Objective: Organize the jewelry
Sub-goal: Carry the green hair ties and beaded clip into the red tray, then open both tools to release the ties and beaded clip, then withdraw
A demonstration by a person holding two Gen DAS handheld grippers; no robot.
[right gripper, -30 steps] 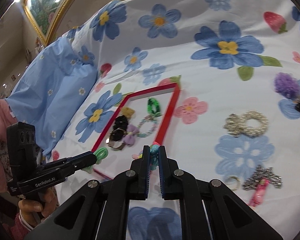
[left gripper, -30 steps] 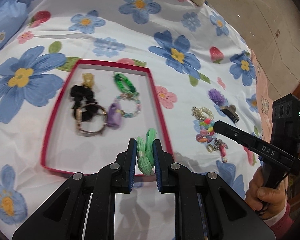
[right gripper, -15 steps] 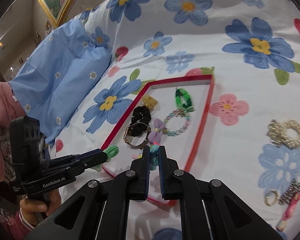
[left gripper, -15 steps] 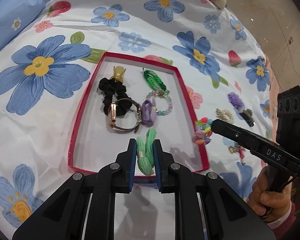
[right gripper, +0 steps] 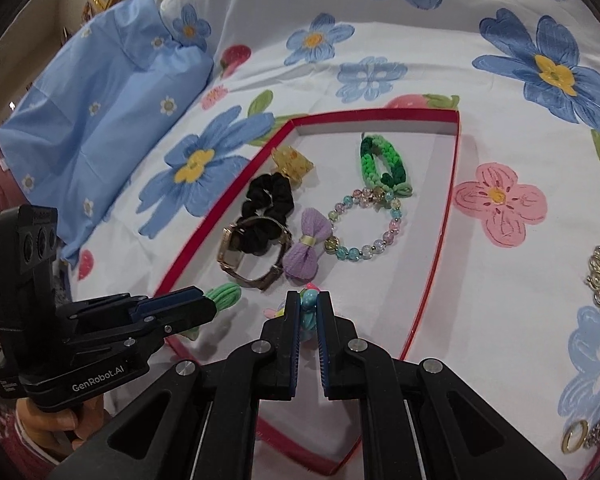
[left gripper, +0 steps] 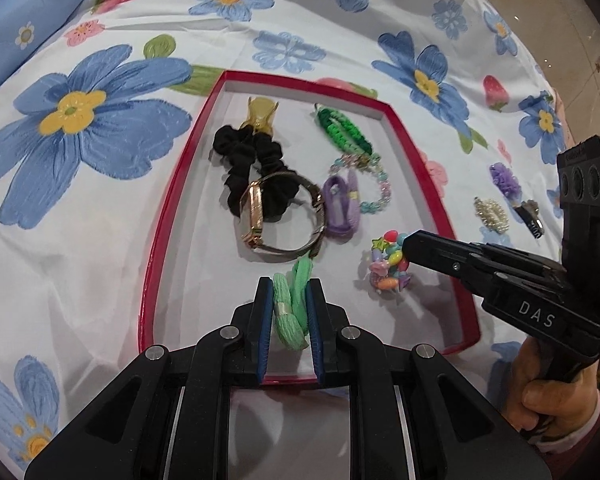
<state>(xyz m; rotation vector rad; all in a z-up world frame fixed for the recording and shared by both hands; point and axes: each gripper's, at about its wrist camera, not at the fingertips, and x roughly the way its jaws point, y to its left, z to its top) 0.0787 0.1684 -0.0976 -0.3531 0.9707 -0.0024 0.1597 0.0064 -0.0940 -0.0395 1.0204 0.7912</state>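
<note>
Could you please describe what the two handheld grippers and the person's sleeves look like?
Both are matte black pistol-grip tools with silver pivot bolts and blue-lined fingers. The right gripper reads "DAS" in white; the left gripper reads "GenRobot.AI". Each carries a black block with three round lenses. The sleeve is pink with a white cuff.

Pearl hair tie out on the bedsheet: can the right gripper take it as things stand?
Probably not yet. The right gripper is shut on the colourful bead bracelet over the red tray. The pearl hair tie lies uncovered outside the tray, so the way looks free once the bracelet is released.
</note>
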